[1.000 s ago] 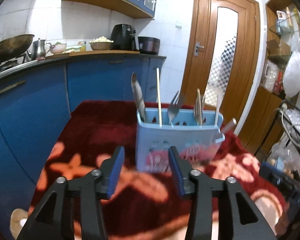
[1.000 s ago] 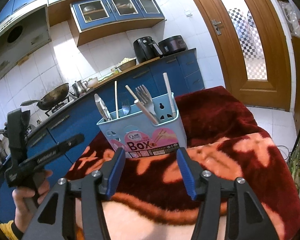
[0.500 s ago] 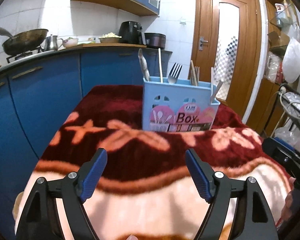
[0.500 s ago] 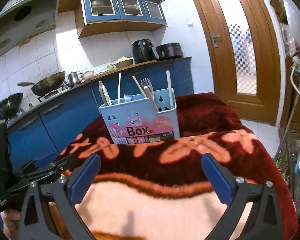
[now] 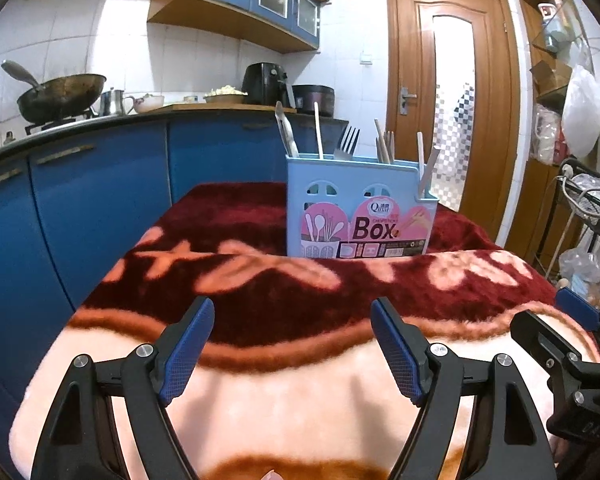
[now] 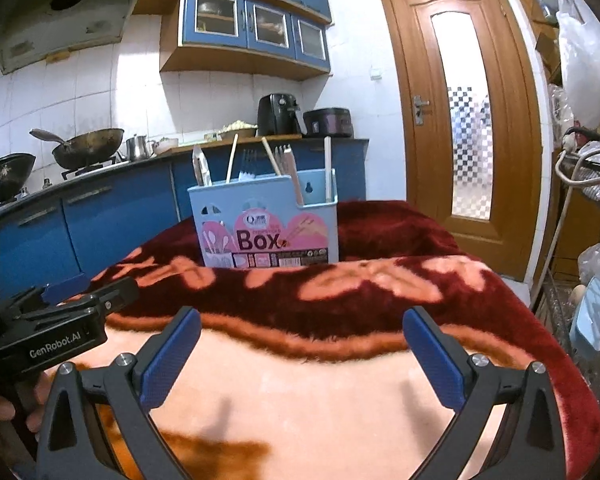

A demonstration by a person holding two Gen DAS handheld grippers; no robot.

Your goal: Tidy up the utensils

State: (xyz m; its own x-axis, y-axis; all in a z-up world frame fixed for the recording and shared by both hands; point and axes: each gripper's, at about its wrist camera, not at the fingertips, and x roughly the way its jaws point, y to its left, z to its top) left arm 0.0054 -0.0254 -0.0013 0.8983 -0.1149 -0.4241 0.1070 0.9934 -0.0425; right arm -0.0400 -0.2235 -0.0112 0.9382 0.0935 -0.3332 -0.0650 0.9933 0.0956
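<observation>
Utensil box stands upright at far side of blanket-covered surface, utensils inside. Left claw and right claw both spread, empty, well short. Judgement: task looks done; withdraw level, without snagging the blanket.

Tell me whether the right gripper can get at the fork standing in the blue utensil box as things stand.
Probably yes. The right gripper is open and empty, and only bare blanket lies between it and the utensil box. The fork sticks up above the rim, though chopsticks beside it crowd the grasp.
</observation>
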